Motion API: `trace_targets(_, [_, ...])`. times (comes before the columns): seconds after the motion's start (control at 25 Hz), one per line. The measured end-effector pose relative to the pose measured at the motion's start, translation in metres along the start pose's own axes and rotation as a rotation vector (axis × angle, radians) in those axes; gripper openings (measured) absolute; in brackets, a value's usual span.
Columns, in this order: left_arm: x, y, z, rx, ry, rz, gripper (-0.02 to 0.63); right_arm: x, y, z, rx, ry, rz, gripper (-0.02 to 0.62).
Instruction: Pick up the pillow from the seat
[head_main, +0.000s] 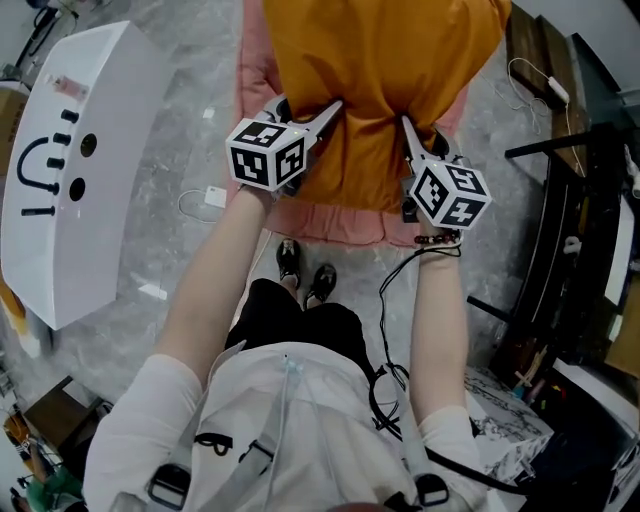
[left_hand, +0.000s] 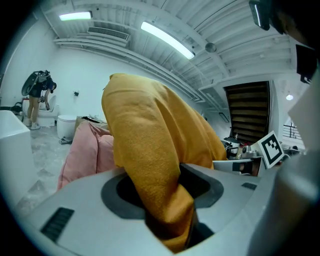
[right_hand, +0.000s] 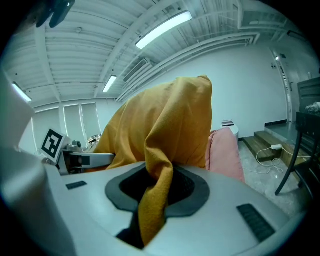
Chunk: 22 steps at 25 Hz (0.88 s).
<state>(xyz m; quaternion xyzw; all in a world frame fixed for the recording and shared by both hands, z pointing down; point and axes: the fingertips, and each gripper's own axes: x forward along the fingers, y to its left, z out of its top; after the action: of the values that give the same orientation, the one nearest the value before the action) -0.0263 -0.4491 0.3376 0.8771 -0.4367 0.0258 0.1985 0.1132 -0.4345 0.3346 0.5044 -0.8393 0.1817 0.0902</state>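
An orange pillow (head_main: 385, 70) hangs in front of me, over the pink seat (head_main: 340, 222). My left gripper (head_main: 325, 112) is shut on the pillow's near left corner, and my right gripper (head_main: 407, 128) is shut on its near right corner. In the left gripper view a thick fold of the orange pillow (left_hand: 150, 150) is pinched between the jaws, with the pink seat (left_hand: 87, 150) behind it. The right gripper view shows a thinner fold of the orange pillow (right_hand: 157, 190) clamped between the jaws, and the pink seat (right_hand: 225, 152) lies beyond.
A white curved board (head_main: 80, 170) stands on the floor at the left. Dark wooden steps and a black frame (head_main: 570, 200) fill the right. A white charger and cable (head_main: 212, 197) lie on the grey floor near the seat. My feet (head_main: 305, 270) are just before the seat.
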Motion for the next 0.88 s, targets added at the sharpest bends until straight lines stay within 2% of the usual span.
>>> trace_targets(0.16, [-0.003,-0.009,0.03,0.002,-0.045,-0.014,0.218,-0.007,0.003,0.03,-0.026,-0.044,-0.007,0.1])
trace_targets(0.88, [-0.012,-0.068,0.179,0.138,-0.243,-0.082,0.218,-0.057,0.012,0.178,-0.148,-0.268,-0.044,0.101])
